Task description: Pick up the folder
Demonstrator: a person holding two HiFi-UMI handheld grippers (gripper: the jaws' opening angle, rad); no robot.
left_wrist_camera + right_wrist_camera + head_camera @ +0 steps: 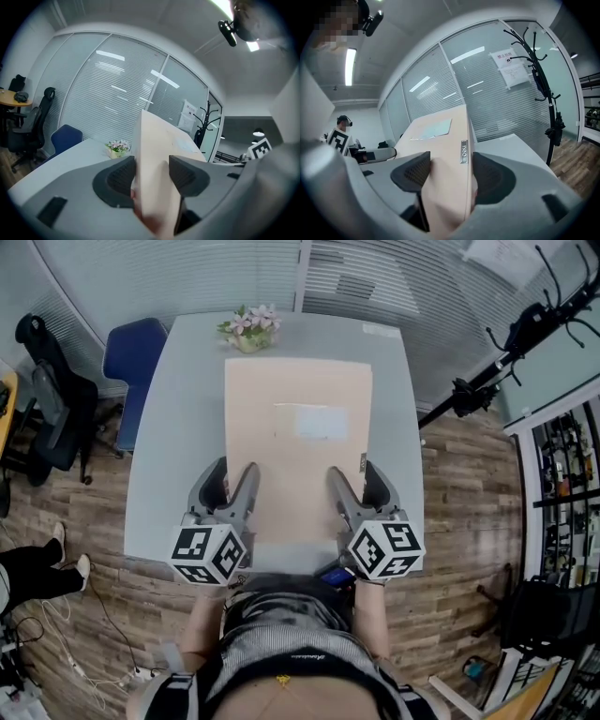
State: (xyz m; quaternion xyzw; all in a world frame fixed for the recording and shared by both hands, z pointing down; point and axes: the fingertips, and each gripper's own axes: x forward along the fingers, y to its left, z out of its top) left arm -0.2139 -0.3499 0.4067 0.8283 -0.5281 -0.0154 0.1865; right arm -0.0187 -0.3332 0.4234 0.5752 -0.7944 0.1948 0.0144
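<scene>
Grey table [169, 427] in a glass-walled office, with a beige folder [298, 456] gripped from both sides
At the far left a black office chair [47, 399] is seen on the wood floor [469, 484], and a blue chair [131, 348] is set by the table's far left corner; the left gripper [234, 472] is clamped on the folder's left edge near its near corner; the folder is held over the middle of the table, its near end raised clear of the top, a pale label [321, 421] shown on its upper face; a small pot of flowers [251, 326] is placed just beyond its far edge; the right gripper [352, 474] is clenched on the folder's right edge, beside a small metal tag [362, 462]; a black coat stand [506, 357] is seen at the far right
</scene>
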